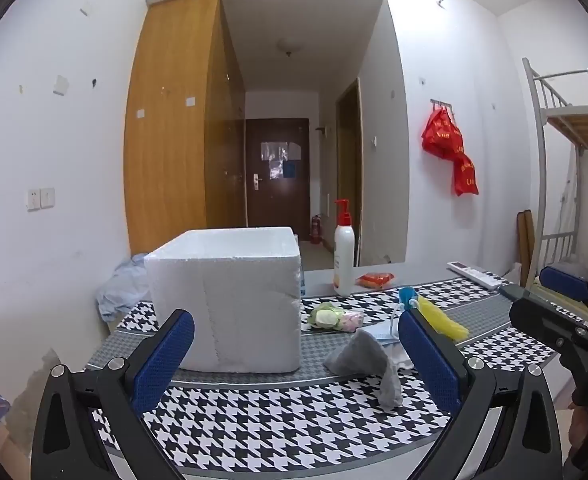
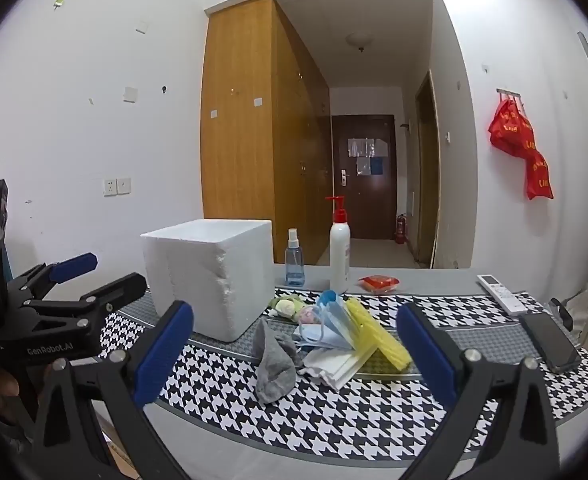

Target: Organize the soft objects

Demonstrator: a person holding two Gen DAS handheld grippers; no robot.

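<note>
A white foam box (image 1: 230,300) (image 2: 210,276) stands on the houndstooth cloth. To its right lies a pile of soft things: a grey sock (image 1: 367,360) (image 2: 274,360), blue face masks (image 2: 329,324), a yellow sponge (image 2: 381,340) (image 1: 441,316), white folded cloth (image 2: 333,366) and a small green and pink plush (image 1: 333,318) (image 2: 290,306). My left gripper (image 1: 294,364) is open and empty, in front of the box and the sock. My right gripper (image 2: 294,360) is open and empty, in front of the pile. Each gripper shows in the other's view.
A white pump bottle (image 2: 339,248) (image 1: 343,256), a blue spray bottle (image 2: 294,260) and a red packet (image 2: 377,282) stand behind the pile. A white remote (image 2: 501,294) and a black phone (image 2: 549,342) lie at the right. Crumpled blue plastic (image 1: 122,288) lies left of the box.
</note>
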